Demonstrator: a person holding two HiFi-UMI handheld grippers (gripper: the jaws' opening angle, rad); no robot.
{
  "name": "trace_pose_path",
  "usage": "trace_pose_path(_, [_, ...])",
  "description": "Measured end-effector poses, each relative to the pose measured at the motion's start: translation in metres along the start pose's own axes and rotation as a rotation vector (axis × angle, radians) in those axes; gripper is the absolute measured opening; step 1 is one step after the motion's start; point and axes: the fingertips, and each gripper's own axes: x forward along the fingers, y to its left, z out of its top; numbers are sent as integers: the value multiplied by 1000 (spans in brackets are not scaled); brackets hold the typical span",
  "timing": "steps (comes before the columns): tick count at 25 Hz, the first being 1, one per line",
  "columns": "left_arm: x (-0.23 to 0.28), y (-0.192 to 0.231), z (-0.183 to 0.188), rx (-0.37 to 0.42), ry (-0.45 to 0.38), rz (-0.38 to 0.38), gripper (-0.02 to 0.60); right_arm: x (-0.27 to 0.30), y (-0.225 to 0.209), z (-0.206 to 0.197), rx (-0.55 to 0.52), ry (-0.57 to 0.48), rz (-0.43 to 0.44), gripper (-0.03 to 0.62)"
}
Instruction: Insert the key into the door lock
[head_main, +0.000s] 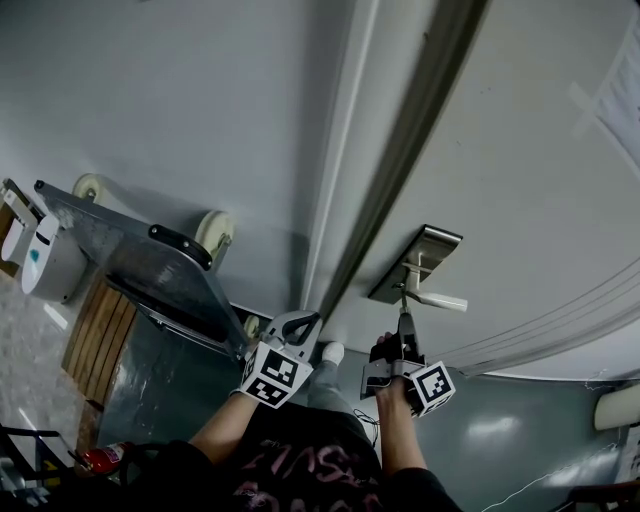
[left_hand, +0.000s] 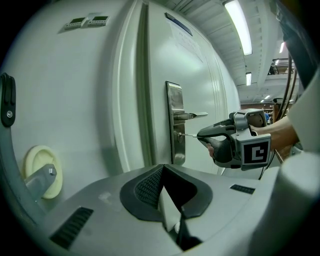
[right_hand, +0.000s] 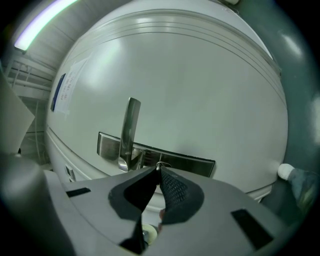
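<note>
Pale grey walls and a white door (head_main: 520, 150) filled most of the head view. At the left of that frame a grey metal trolley (head_main: 150, 265) stood tipped on end by the wall, with its cream wheels (head_main: 213, 230) showing. Long ceiling lights (left_hand: 239, 25) ran along the upper right of the left gripper view, and a paper notice (head_main: 620, 90) was stuck to the door at the head view's right edge.

Just right of centre in the head view sat the brushed metal lock plate (head_main: 415, 262), and its lever handle (head_main: 440, 298) jutted to the lower right. My right gripper (head_main: 404, 318) pointed up the frame at that plate, its jaws pinched narrow on the key (left_hand: 189, 134). In the left gripper view the key showed as a thin bright blade. It ran level from those jaw tips to the keyhole (left_hand: 179, 134), just below the lever. Its tip had reached the keyhole, but I could not tell how deep it sat. In the right gripper view the jaw tips met just below centre on the key's end. The lock plate lay across the frame behind them, and the lever rose toward the top.

My left gripper (head_main: 300, 322) hung at the lower centre of the head view, left of the right one, near the door's edge and clear of it. Its own view showed the jaws together with nothing between them.
</note>
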Motion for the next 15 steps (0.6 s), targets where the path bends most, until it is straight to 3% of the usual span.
trace_pose_path(15, [-1,-4,-2,9,6,-11,12,2,0,1,37,-13,-4,78])
